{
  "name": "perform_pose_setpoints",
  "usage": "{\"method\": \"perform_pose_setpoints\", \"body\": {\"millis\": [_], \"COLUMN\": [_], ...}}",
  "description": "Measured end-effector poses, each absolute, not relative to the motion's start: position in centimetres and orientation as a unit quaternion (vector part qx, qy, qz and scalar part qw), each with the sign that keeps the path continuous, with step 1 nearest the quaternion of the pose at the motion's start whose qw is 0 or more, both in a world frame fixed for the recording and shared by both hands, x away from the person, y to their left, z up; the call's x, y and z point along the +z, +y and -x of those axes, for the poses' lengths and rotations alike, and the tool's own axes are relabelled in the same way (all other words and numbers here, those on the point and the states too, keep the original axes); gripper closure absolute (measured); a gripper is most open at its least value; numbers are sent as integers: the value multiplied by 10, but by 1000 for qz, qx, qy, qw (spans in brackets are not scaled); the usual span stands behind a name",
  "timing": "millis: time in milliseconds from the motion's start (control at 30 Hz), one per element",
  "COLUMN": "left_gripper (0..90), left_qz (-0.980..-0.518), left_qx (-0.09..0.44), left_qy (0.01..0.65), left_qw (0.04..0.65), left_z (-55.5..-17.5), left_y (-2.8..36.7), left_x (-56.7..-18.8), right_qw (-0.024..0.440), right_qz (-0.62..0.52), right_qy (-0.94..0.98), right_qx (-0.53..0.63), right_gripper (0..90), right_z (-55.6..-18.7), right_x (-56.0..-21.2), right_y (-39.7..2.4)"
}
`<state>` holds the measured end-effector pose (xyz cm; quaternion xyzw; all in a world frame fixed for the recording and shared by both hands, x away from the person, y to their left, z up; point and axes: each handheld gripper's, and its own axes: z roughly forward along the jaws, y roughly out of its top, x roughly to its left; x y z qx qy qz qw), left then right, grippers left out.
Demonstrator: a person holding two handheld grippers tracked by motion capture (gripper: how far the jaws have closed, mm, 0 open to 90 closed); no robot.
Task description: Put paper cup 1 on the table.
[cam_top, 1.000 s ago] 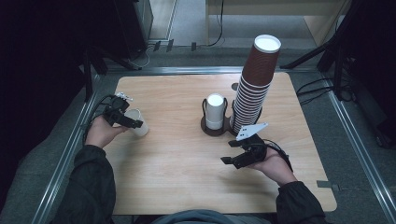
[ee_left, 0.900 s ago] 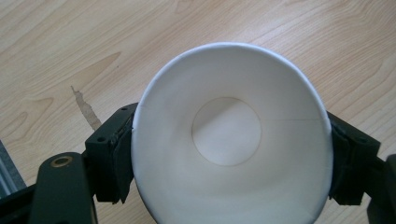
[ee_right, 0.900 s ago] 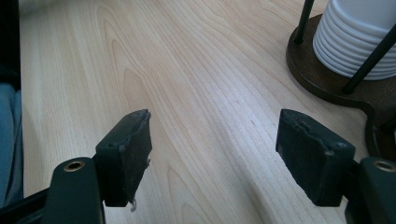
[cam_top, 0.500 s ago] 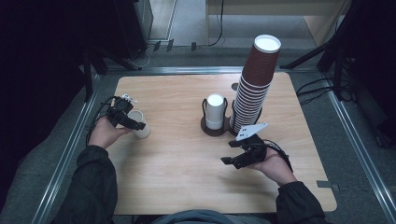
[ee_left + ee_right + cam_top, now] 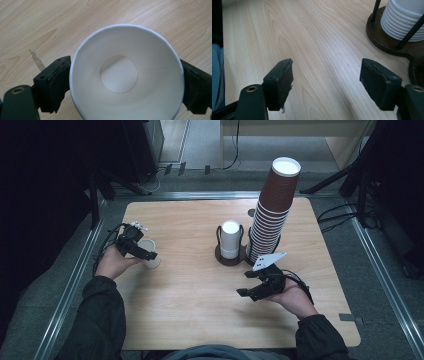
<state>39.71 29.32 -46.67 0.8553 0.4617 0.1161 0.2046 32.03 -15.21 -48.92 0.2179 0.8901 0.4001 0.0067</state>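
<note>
white cup [image 5: 126, 75] interior between just-widening left hand-held gripper [image 5: 125, 82] jaws, pads alongside

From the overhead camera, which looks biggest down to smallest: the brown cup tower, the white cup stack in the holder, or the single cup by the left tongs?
1. Brown cup tower
2. White cup stack
3. Single cup, partly hidden by the left tongs, so its full size is unsure.

We cannot tell whether the pads [image 5: 58, 82] touch the paper cup [image 5: 126, 72]; its lower rim is cut off.

txt: none legible | labels: none | nos: none
</note>
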Motion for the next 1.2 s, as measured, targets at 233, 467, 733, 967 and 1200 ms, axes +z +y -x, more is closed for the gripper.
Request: {"method": "perform_pose_setpoints", "body": {"millis": [233,467,733,967,1200], "left_gripper": [87,86,88,96,135], "left_qz": [-853,-844,-837,-836,-844], "left_qx": [115,117,129,138,124], "left_qy": [461,465,465,451,428], "left_qw": [216,239,259,281,299], "left_z": [-396,-392,-387,-380,-372], "left_y": [294,297,300,293,279], "left_x": [-464,-455,-442,-429,-421], "right_qw": [6,5,2,6,25], "right_qz": [-218,-223,-223,-229,-234], "right_qy": [890,887,882,877,875], "right_qx": [401,404,416,422,422], "right_gripper": [269,270,266,257,246], "right_z": [-321,-320,-320,-320,-321], "right_x": [-489,-488,-484,-479,-470], "right_y": [-152,-153,-155,-159,-164]}}
